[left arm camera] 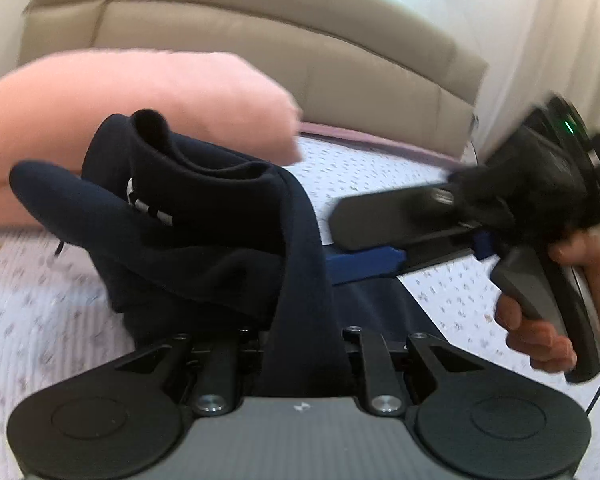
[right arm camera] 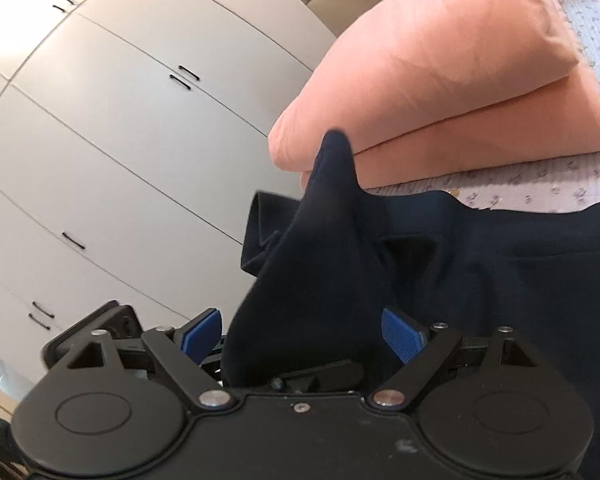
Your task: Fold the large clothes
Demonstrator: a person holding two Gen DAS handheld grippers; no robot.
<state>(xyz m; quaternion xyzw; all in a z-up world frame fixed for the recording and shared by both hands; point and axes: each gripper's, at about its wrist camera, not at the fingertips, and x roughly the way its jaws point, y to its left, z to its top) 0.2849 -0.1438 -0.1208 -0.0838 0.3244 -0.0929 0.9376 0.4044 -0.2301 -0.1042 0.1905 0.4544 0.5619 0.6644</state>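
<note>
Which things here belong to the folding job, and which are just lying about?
In the job: dark navy garment, left gripper, right gripper.
Lying about: folded peach bedding, patterned bedspread, beige headboard, white wardrobe.

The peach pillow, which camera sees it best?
The right wrist view: the peach pillow shows sharp and nearly whole, resting on a folded peach layer. The left wrist view shows it blurred, with the navy garment hiding its lower part.
</note>
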